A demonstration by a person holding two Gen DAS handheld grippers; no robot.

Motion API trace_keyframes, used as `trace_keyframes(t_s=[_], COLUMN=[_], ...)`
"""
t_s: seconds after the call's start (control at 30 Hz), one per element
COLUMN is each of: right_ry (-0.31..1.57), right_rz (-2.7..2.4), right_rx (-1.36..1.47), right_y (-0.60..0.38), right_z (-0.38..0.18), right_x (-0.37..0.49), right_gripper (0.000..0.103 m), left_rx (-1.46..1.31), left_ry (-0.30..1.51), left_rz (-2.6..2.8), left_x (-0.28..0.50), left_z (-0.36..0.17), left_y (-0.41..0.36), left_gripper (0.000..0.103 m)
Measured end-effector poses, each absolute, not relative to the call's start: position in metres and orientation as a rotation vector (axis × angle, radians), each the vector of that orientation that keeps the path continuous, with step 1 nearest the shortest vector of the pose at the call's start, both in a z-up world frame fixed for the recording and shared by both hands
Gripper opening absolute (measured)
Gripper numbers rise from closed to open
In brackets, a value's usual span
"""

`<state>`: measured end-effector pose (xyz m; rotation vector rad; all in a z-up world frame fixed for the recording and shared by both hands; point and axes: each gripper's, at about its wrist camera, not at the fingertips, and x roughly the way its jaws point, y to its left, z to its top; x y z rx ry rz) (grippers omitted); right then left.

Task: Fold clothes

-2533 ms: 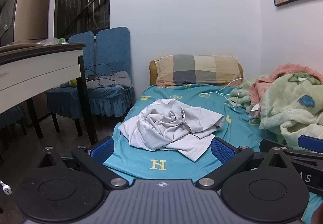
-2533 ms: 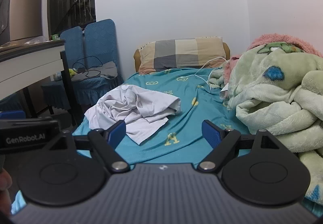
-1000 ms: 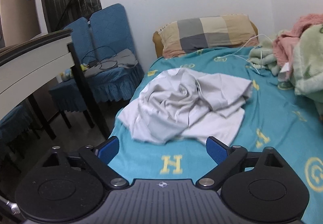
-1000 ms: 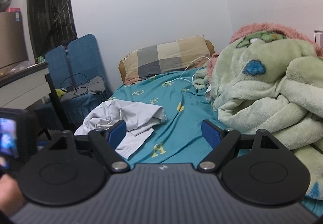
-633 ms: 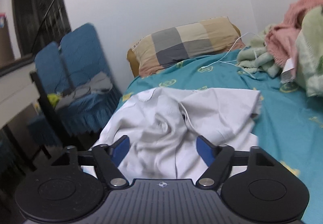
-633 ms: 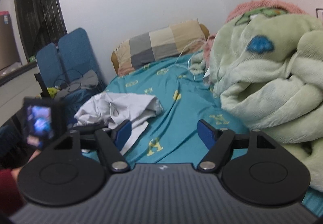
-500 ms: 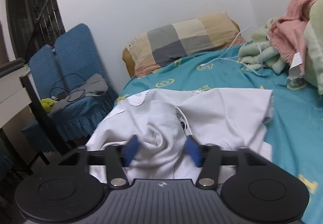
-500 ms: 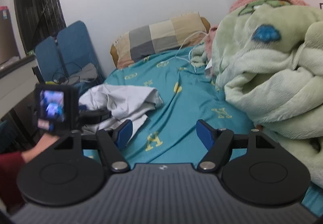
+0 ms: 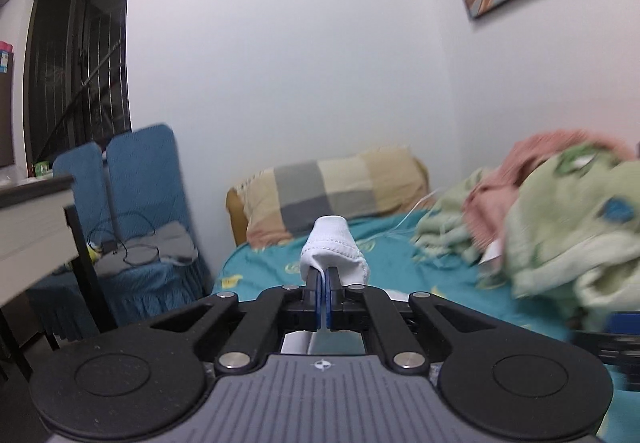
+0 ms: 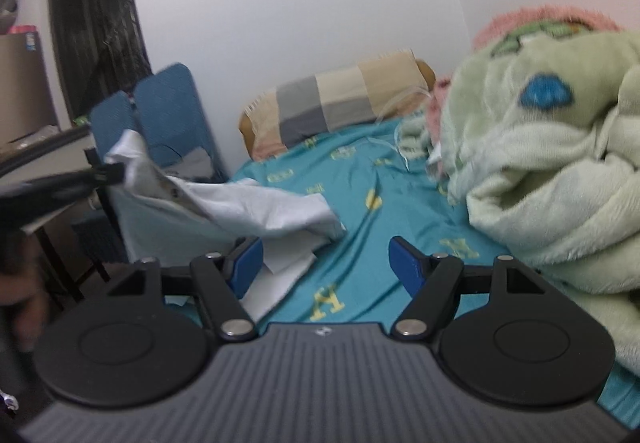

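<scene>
A crumpled white shirt (image 10: pixel 256 209) lies on the teal bedsheet (image 10: pixel 360 179), with its left part pulled up off the bed. My left gripper (image 9: pixel 323 277) is shut on a bunched fold of that white shirt (image 9: pixel 334 247), which sticks up above the blue pads. In the right wrist view the left gripper (image 10: pixel 110 173) shows at the left, holding the raised cloth. My right gripper (image 10: pixel 326 259) is open, low over the bed beside the shirt's near edge, with nothing between its fingers.
A checked pillow (image 10: pixel 344 103) lies at the head of the bed. A heap of green and pink blankets (image 10: pixel 552 163) fills the right side. Two blue chairs (image 9: pixel 132 179) and a desk (image 9: pixel 36 219) stand left of the bed. White cables (image 10: pixel 400 151) lie near the pillow.
My left gripper went down onto the shirt, shut on a fold of it and lifted it up and to the left. My right gripper moved a little closer to the bed and stayed open.
</scene>
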<state>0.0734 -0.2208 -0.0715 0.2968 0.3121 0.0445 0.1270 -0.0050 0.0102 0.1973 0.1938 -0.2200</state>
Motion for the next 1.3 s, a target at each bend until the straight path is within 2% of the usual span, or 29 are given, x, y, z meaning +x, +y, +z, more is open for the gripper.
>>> trace_keyframes(t_s=[0.17, 0.3, 0.43, 0.6, 0.73, 0.97, 1.13, 1.27, 1.3], right_ry=[0.244, 0.336, 0.454, 0.601, 0.714, 0.805, 0.766, 0.714, 0.704], right_rz=[0.131, 0.264, 0.311, 0.368, 0.378, 0.219, 0.138, 0.119, 0.121], right_rx=[0.266, 0.235, 0.232, 0.228, 0.211, 0.287, 0.379, 0.416, 0.424], right_y=[-0.211, -0.19, -0.166, -0.136, -0.118, -0.151, -0.182, -0.2, -0.204], right_z=[-0.053, -0.053, -0.066, -0.082, -0.096, -0.112, -0.103, -0.094, -0.093], right_x=[0.05, 0.035, 0.045, 0.057, 0.068, 0.078, 0.086, 0.087, 0.087], right_gripper=[0.073, 0.072, 0.058, 0.051, 0.039, 0.037, 0.038, 0.039, 0.039], left_rx=[0.138, 0.085, 0.032, -0.064, -0.052, 0.009, 0.162, 0.316, 0.345], left_ry=[0.19, 0.243, 0.29, 0.274, 0.334, 0.576, 0.687, 0.749, 0.77], left_rz=[-0.274, -0.259, -0.221, -0.152, -0.102, -0.241, -0.389, -0.446, -0.441], left_x=[0.043, 0.006, -0.024, -0.027, -0.019, 0.006, 0.005, 0.003, 0.005], left_z=[0.043, 0.032, 0.02, 0.024, 0.013, -0.024, -0.058, -0.084, -0.09], left_y=[0.008, 0.028, 0.048, 0.081, 0.102, 0.086, 0.044, 0.01, 0.005], left_gripper=[0.002, 0.002, 0.002, 0.002, 0.002, 0.003, 0.01, 0.023, 0.03])
